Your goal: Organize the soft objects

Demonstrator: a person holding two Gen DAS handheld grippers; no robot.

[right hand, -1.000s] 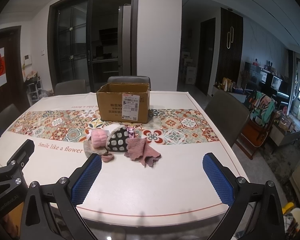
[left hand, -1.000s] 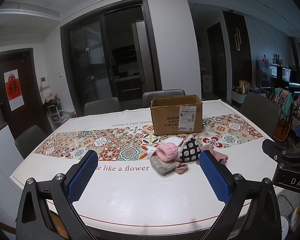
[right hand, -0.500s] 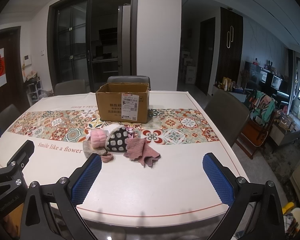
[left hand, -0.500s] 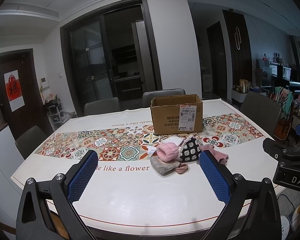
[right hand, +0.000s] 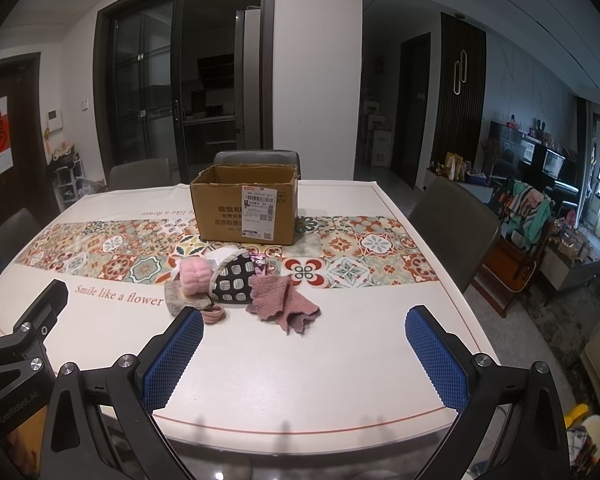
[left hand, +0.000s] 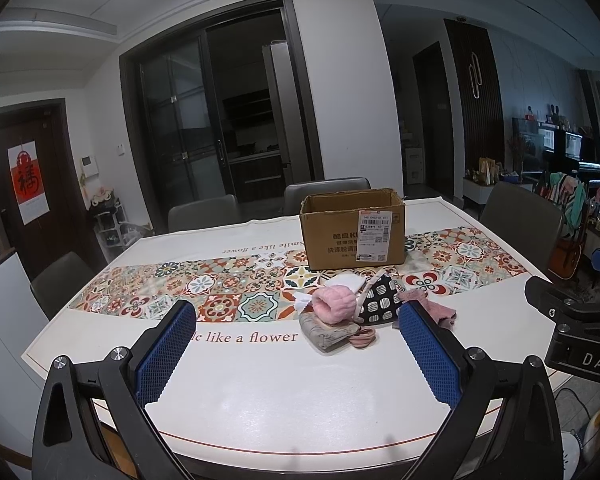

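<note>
Left wrist view: the left gripper (left hand: 296,354) hangs spread and empty short of the pile of soft items (left hand: 352,310) at 12 o'clock; nothing is picked yet. Right wrist view: the right gripper (right hand: 305,354), also spread, faces the pink cloth (right hand: 282,306) at 12 o'clock, probably the first grasp; the cardboard box (right hand: 245,206) beyond shows no contents.

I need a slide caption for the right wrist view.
Open right claw faces soft items before a box.
</note>
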